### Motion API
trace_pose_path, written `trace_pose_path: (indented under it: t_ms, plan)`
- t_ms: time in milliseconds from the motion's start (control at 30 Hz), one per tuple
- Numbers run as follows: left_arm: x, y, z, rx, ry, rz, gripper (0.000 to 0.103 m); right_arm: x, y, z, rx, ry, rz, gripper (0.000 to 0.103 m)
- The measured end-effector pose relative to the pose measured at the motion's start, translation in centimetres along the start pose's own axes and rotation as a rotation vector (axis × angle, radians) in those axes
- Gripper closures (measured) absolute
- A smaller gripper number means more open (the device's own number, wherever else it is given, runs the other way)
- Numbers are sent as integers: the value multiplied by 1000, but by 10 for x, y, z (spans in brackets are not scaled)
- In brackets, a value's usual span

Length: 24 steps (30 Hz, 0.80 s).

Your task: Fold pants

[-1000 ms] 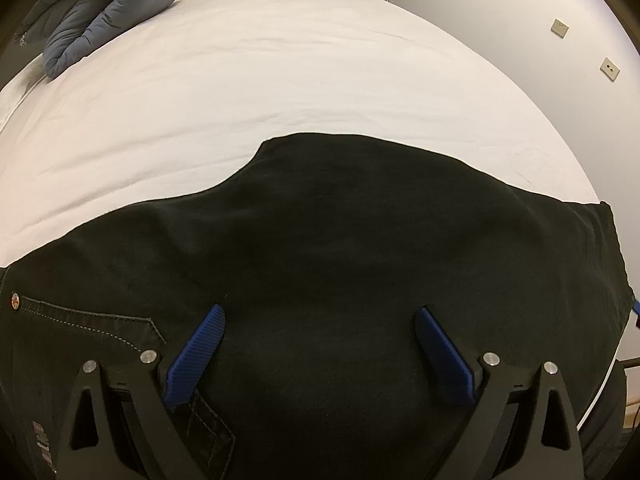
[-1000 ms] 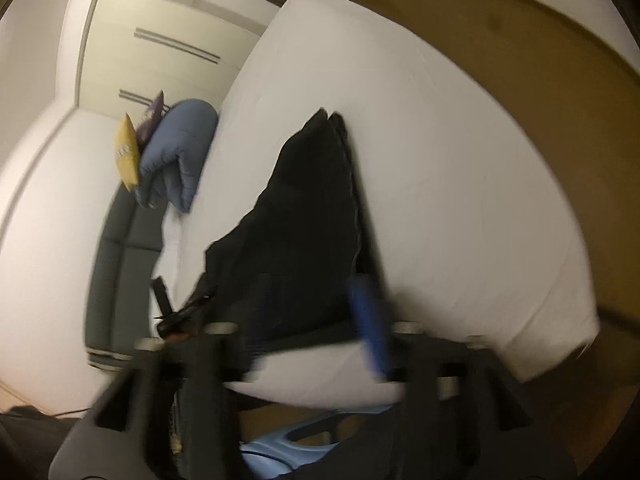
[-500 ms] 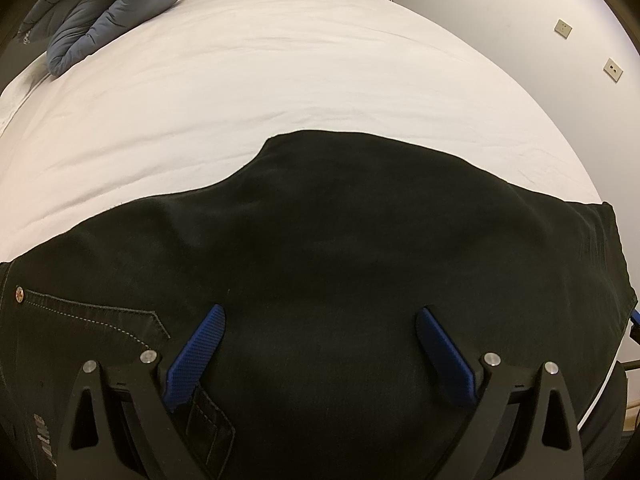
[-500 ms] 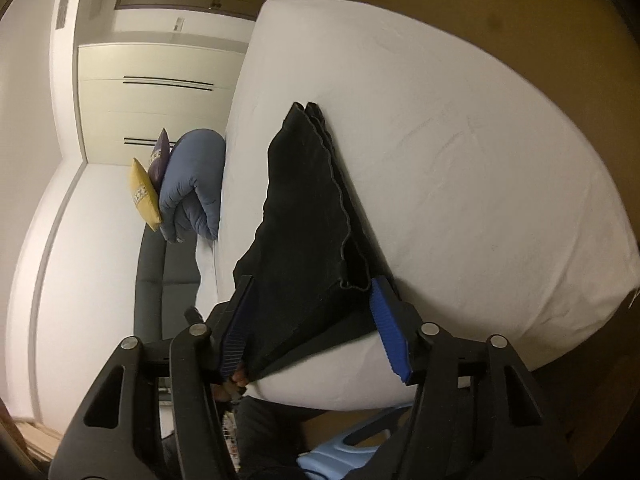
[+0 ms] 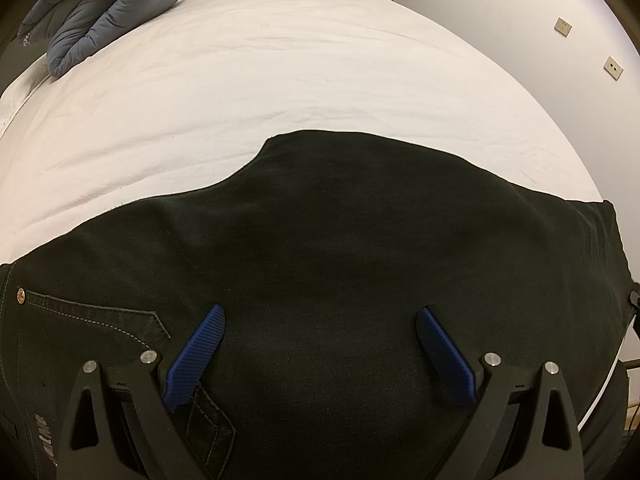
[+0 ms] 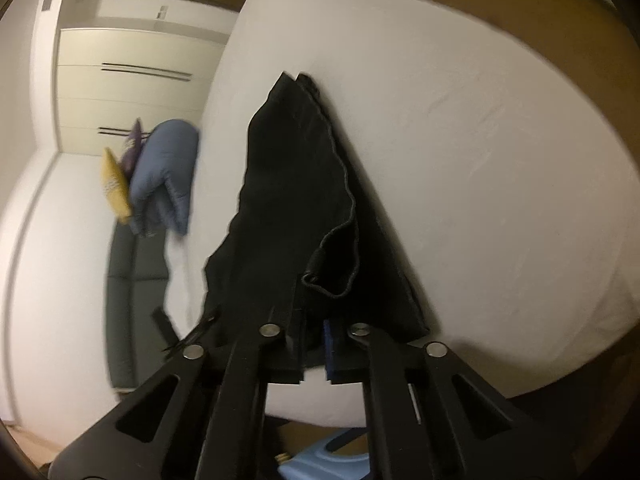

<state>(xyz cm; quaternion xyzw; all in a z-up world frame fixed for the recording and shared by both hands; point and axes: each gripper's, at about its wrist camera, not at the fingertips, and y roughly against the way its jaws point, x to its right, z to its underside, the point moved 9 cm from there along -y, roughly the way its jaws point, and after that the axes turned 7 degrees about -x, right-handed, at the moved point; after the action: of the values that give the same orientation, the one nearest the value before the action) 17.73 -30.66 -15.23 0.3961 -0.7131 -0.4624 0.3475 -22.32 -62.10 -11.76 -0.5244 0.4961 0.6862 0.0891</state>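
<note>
Black pants [image 5: 340, 260] lie folded lengthwise on a white bed [image 5: 280, 80], waist and pocket at the lower left of the left wrist view. My left gripper [image 5: 320, 320] is open and hovers just over the middle of the pants, blue pads spread wide. In the right wrist view the pants [image 6: 296, 200] stretch away along the bed. My right gripper [image 6: 312, 340] is shut on the leg-hem end at the bed's near edge, and the cloth bunches up just beyond the fingers.
A rolled blue-grey duvet [image 5: 100, 8] lies at the far left corner of the bed; it also shows in the right wrist view [image 6: 168, 168] beside a yellow cushion [image 6: 114, 184]. A wall [image 5: 540, 40] with sockets runs along the right. A blue plastic item [image 6: 320, 456] sits on the floor below the bed edge.
My right gripper has closed on the hem end of the pants, which was between open fingers half a second ago. The left gripper has barely moved.
</note>
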Motion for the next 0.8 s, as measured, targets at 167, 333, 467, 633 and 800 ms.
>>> trace_pose_path:
  t_ms: [167, 333, 467, 633, 800]
  plan:
    - [2, 1, 1, -11, -21, -28, 4, -11, 10, 11, 64, -35, 47, 101]
    - [-1, 2, 7, -6, -33, -39, 4, -16, 19, 17, 92, -65, 67, 101]
    - [-1, 0, 6, -3, -29, -38, 3, 25, 4, 15, 52, -166, 58, 101]
    - [-3, 11, 17, 6, -27, -40, 4, 16, 28, 11, 86, -168, 90, 91]
    - [-7, 13, 13, 11, -10, -44, 7, -30, 62, -12, 213, 4, 303, 80]
